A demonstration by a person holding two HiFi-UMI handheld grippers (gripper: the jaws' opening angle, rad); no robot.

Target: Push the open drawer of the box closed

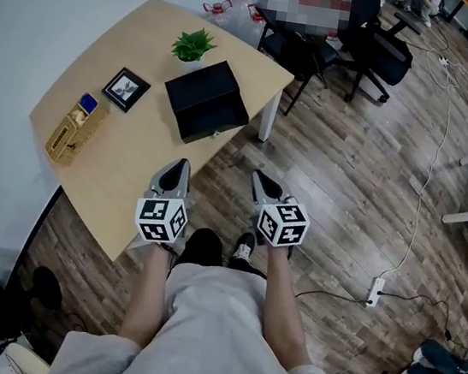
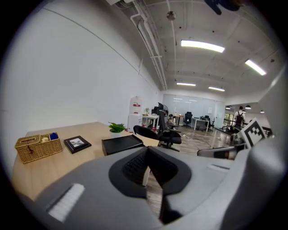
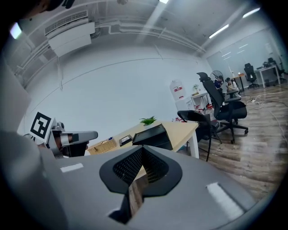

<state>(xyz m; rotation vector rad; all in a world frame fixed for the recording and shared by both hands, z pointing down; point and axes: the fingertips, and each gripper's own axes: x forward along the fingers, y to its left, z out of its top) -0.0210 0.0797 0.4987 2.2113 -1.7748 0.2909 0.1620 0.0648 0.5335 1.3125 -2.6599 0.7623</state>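
**On the counter, a box within reach but untouched**

Upper left of centre in the head view, the black box [image 1: 205, 96] sat on the wooden counter [image 1: 122, 183], close to the counter's right-hand edge. A potted plant [image 1: 193, 45] stood just behind it, a picture frame [image 1: 126, 89] lay to its left, and a wicker basket [image 1: 75, 130] lay further left. The drawer front [image 1: 216, 127] faced the lower right of the frame, towards the person. No view showed clearly how far the drawer stood out.

The left gripper [image 1: 182, 166] and the right gripper [image 1: 259, 177] hung at lower centre, well apart from the box. Each had its jaws pressed together tip to tip, with nothing between them.

The box looked rigid and probably light, and the counter top looked smooth, so a hard shove might have slid the whole box instead of seating the drawer. No grip seemed needed, since closed jaw tips would serve as a blunt pusher. The likeliest contact point was the middle of the drawer front, pushed squarely so the drawer did not skew or jam. The other gripper could perhaps have steadied the far side.
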